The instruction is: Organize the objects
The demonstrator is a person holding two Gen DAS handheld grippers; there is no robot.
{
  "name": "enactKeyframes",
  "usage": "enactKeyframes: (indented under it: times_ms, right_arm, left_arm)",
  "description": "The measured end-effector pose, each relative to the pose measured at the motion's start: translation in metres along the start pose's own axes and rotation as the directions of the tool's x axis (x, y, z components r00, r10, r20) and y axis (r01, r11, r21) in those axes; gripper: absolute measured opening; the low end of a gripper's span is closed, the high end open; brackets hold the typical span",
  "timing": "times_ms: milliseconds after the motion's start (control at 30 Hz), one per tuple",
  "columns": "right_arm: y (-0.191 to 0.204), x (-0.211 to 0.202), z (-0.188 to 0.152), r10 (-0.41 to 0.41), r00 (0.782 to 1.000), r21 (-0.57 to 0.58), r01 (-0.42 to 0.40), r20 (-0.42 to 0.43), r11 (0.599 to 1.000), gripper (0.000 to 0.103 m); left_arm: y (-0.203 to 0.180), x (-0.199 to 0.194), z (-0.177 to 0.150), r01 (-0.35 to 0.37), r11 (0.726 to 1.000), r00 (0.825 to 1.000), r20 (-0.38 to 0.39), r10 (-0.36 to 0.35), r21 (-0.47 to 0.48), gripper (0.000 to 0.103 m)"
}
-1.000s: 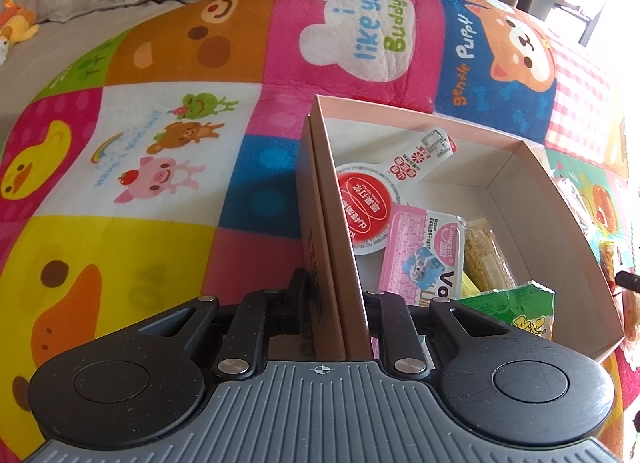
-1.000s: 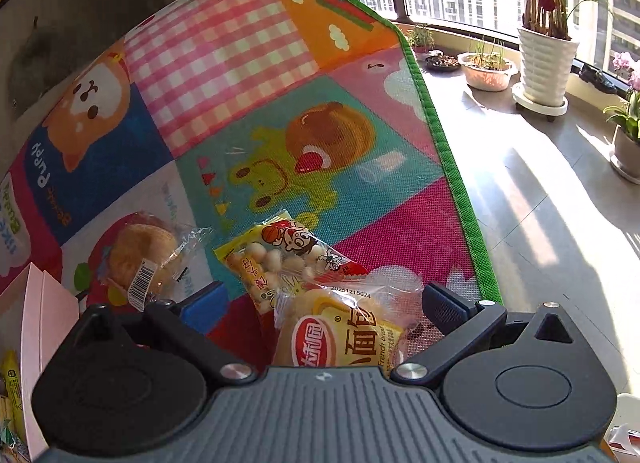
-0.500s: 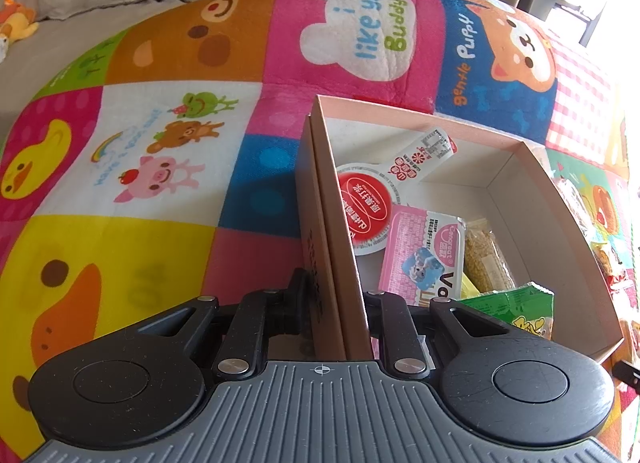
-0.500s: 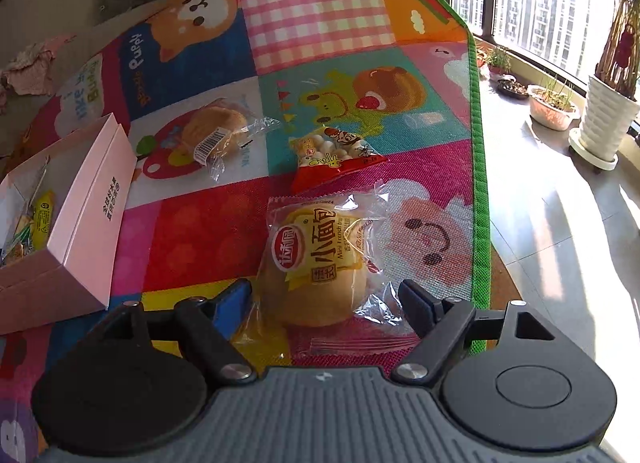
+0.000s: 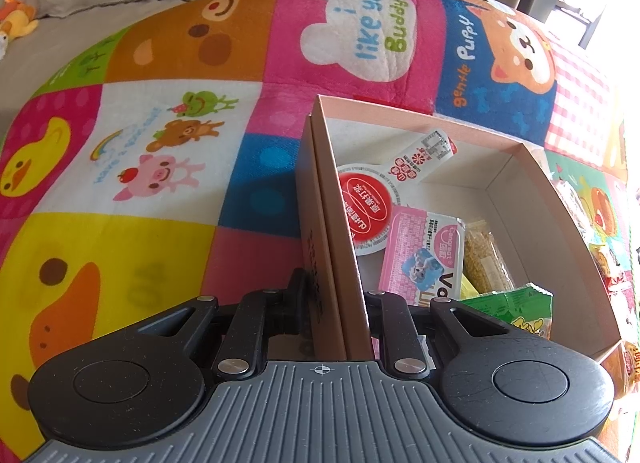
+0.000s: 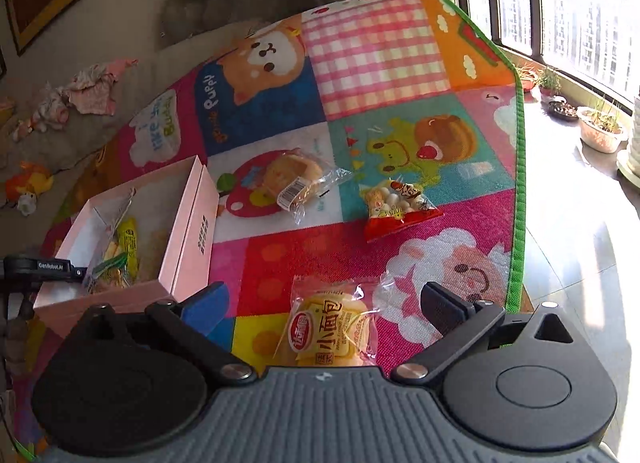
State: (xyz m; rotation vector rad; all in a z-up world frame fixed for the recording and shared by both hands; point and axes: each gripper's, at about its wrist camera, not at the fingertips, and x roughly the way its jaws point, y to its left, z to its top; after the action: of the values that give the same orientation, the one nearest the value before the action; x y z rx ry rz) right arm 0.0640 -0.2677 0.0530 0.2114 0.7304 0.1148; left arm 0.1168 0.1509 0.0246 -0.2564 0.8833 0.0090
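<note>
Sunlit windows are glowing beyond a cartoon play mat (image 5: 168, 167) reading "I like you Buddy" and "gentle Puppy". Left gripper (image 5: 335, 303) is pinching the pink box (image 5: 516, 167) wall. Right gripper (image 6: 324, 305) is opening, its jaws flanking without touching a yellow bread packet (image 6: 330, 337) lettered "小面包".

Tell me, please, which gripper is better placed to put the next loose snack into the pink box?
The right. The right gripper is opening, its jaws empty above the yellow bread packet on the mat. The left gripper is clamped on the pink box wall, steadying it.
</note>
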Motion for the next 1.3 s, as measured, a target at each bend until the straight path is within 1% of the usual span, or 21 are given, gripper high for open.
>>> enactKeyframes:
  times_ms: [67, 133, 167, 267, 367, 433, 500, 600, 667, 700, 733, 800, 867, 933, 1000, 1067, 1167, 1233, 1267, 1300]
  right_arm:
    - [-0.001, 0.010, 0.016, -0.022, 1.000, -0.033, 0.022, 0.015, 0.999, 0.102]
    - [0.005, 0.025, 0.030, -0.052, 0.998, -0.109, 0.054, 0.020, 0.993, 0.102]
    - [0.010, 0.035, 0.038, -0.054, 0.998, -0.152, 0.055, 0.014, 0.987, 0.102]
    - [0.027, 0.072, 0.063, -0.024, 0.999, -0.255, 0.015, -0.033, 0.967, 0.102]
    - [0.047, 0.110, 0.083, 0.004, 0.997, -0.332, -0.029, -0.076, 0.943, 0.102]
    - [0.055, 0.136, 0.088, 0.002, 0.994, -0.370, -0.043, -0.111, 0.928, 0.102]
    - [0.064, 0.164, 0.087, -0.032, 0.989, -0.402, -0.030, -0.147, 0.915, 0.102]
    - [0.072, 0.187, 0.079, -0.061, 0.984, -0.435, -0.018, -0.167, 0.900, 0.102]
    - [0.073, 0.191, 0.076, -0.071, 0.982, -0.434, -0.011, -0.173, 0.901, 0.091]
    - [0.071, 0.191, 0.076, -0.080, 0.981, -0.421, -0.001, -0.176, 0.907, 0.081]
    - [0.069, 0.187, 0.076, -0.084, 0.981, -0.408, 0.005, -0.177, 0.913, 0.072]
    - [0.065, 0.172, 0.077, -0.090, 0.983, -0.382, 0.023, -0.158, 0.924, 0.065]
    - [0.061, 0.143, 0.076, -0.096, 0.989, -0.359, 0.050, -0.113, 0.932, 0.065]
    - [0.055, 0.108, 0.074, -0.056, 0.994, -0.320, 0.024, -0.091, 0.947, 0.064]
    - [0.052, 0.076, 0.068, -0.034, 0.996, -0.291, 0.007, -0.088, 0.957, 0.064]
    - [0.053, 0.043, 0.058, -0.023, 0.996, -0.293, -0.002, -0.081, 0.956, 0.064]
    - [0.059, -0.006, 0.041, 0.005, 0.998, -0.335, -0.028, -0.070, 0.942, 0.064]
    - [0.062, -0.028, 0.030, 0.060, 0.992, -0.312, -0.092, -0.111, 0.945, 0.064]
    - [0.063, -0.033, 0.023, 0.095, 0.984, -0.293, -0.136, -0.153, 0.946, 0.065]
    - [0.068, -0.036, 0.013, 0.122, 0.971, -0.284, -0.179, -0.208, 0.942, 0.065]
  left_arm:
    - [0.000, 0.000, 0.000, 0.002, 1.000, 1.000, 0.000, -0.002, 0.005, 0.021]
    - [0.000, 0.000, 0.000, 0.006, 1.000, 1.000, 0.000, -0.006, 0.007, 0.021]
    - [0.001, 0.000, 0.000, 0.007, 1.000, 1.000, -0.001, -0.007, 0.007, 0.021]
    - [0.000, -0.001, 0.000, 0.007, 1.000, 1.000, -0.003, -0.007, 0.011, 0.021]
    - [0.000, 0.000, 0.000, 0.006, 1.000, 1.000, -0.004, -0.006, 0.016, 0.021]
    - [0.000, 0.000, 0.000, 0.006, 1.000, 1.000, -0.004, -0.006, 0.014, 0.021]
    - [0.000, 0.000, 0.000, 0.007, 1.000, 1.000, -0.004, -0.006, 0.012, 0.021]
    - [0.000, 0.000, 0.000, 0.006, 1.000, 1.000, -0.005, -0.006, 0.013, 0.021]
    - [0.000, 0.000, 0.000, 0.007, 1.000, 1.000, -0.004, -0.007, 0.013, 0.021]
    - [0.000, 0.000, 0.000, 0.008, 1.000, 1.000, -0.003, -0.008, 0.012, 0.021]
    - [0.000, 0.000, 0.000, 0.009, 1.000, 1.000, -0.002, -0.009, 0.011, 0.022]
    - [0.001, 0.000, 0.000, 0.011, 1.000, 1.000, 0.000, -0.011, 0.008, 0.022]
    - [0.001, 0.000, 0.000, 0.015, 1.000, 1.000, 0.002, -0.015, 0.005, 0.022]
    - [0.002, 0.000, 0.000, 0.016, 1.000, 1.000, 0.003, -0.016, 0.005, 0.022]
    - [0.001, 0.000, 0.000, 0.014, 1.000, 1.000, 0.002, -0.014, 0.012, 0.022]
    - [0.001, 0.000, 0.000, 0.015, 1.000, 1.000, -0.001, -0.015, 0.022, 0.022]
    - [0.000, 0.000, 0.001, 0.013, 0.999, 1.000, -0.007, -0.013, 0.032, 0.022]
    - [-0.001, 0.000, 0.001, 0.010, 0.999, 1.000, -0.009, -0.010, 0.032, 0.022]
    - [-0.001, 0.000, 0.001, 0.010, 0.999, 1.000, -0.010, -0.009, 0.032, 0.022]
    - [-0.001, 0.000, 0.002, 0.010, 0.999, 1.000, -0.012, -0.010, 0.032, 0.022]
